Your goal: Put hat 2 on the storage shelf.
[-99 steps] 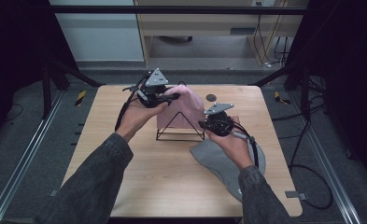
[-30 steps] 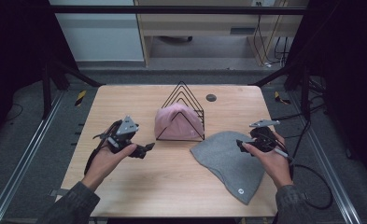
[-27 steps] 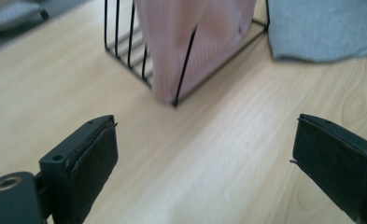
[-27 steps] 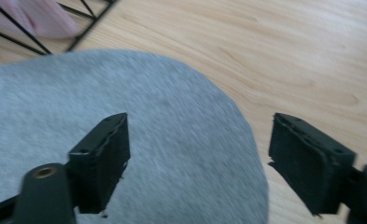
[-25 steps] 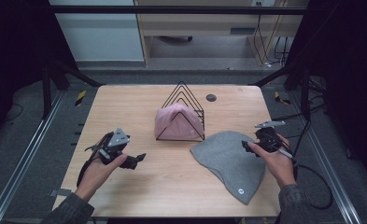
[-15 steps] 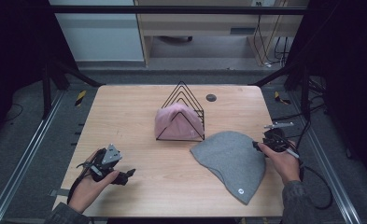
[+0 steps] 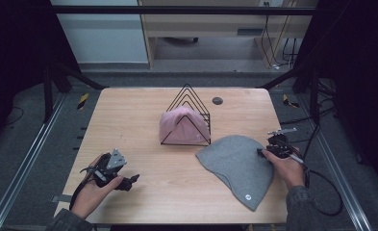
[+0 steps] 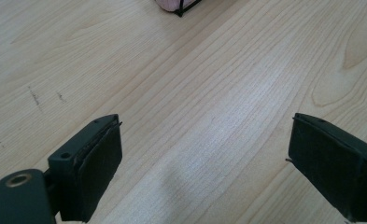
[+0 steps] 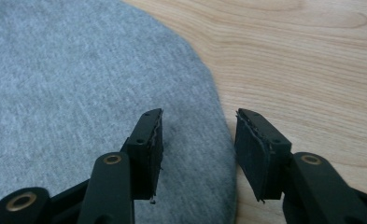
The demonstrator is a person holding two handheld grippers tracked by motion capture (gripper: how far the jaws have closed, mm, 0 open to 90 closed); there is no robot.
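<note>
While half-open, right gripper [image 9: 197, 154] astride grey beanie [image 9: 78, 84] edge.

Even overhead light, dark surround, soft focus.

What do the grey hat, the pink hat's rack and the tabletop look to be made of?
Grey hat: soft heathered knit, likely jersey or wool blend, with a fine matte weave. Rack: thin black wire, probably painted metal. Tabletop: pale wood or wood-look laminate, with visible grain lines and a slight sheen.
</note>
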